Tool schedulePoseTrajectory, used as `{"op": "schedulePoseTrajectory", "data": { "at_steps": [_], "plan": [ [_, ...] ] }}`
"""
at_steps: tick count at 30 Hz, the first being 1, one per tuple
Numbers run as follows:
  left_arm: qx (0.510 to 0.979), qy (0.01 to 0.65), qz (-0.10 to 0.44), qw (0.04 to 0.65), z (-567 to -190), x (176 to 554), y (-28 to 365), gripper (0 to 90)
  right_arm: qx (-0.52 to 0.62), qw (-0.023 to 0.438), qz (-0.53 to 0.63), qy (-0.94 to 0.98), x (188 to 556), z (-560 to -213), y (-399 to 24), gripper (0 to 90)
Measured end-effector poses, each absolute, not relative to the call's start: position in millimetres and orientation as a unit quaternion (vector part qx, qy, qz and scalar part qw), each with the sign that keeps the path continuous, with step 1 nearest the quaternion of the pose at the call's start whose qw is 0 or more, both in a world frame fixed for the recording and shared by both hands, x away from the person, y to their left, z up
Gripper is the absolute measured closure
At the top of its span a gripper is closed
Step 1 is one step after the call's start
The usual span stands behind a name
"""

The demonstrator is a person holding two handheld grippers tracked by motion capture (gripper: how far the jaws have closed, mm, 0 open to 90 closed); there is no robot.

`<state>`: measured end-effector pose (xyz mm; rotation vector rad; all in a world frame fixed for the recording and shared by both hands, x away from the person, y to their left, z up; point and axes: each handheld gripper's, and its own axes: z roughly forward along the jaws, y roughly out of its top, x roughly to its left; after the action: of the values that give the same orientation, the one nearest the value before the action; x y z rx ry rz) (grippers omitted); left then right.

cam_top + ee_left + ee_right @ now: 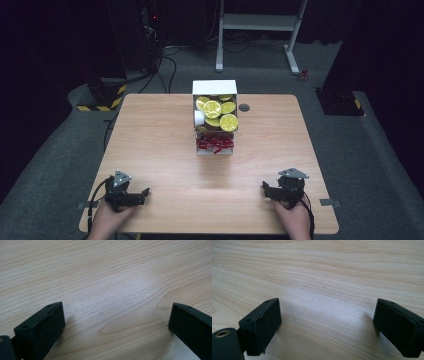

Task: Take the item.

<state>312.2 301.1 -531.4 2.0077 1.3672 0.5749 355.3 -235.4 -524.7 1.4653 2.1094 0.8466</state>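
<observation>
A white box (pixel 215 88) stands at the far middle of the wooden table (pixel 160 145). It holds several round yellow-lidded cups (pixel 220 114) and a white cup (pixel 199 118). Just in front of it a smaller white tray (pixel 215 145) holds several red pieces. My left gripper (pixel 145 195) rests near the front left edge, held by a hand, and my right gripper (pixel 265 189) rests near the front right. Both point inward. In the left gripper view the left gripper (pixel 116 320) has its jaws wide apart over bare wood. The right gripper (pixel 327 320) stands the same way, with nothing between its fingers.
A small dark round disc (pixel 244 107) is set in the table right of the box. Beyond the far edge are a white metal frame (pixel 260 30), cables on the grey floor, and black-and-yellow striped bases (pixel 102 95).
</observation>
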Motion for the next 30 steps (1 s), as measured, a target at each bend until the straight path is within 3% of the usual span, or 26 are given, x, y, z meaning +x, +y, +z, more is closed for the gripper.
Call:
{"op": "schedulePoseTrajectory", "data": {
  "at_steps": [30],
  "plan": [
    [0.761,0.522,0.221,0.314,-531.5,310.1,299.6,0.3,0.517,0.211,0.309,0.770,354.3,-524.5,-238.1,7.7]
  ]
}}
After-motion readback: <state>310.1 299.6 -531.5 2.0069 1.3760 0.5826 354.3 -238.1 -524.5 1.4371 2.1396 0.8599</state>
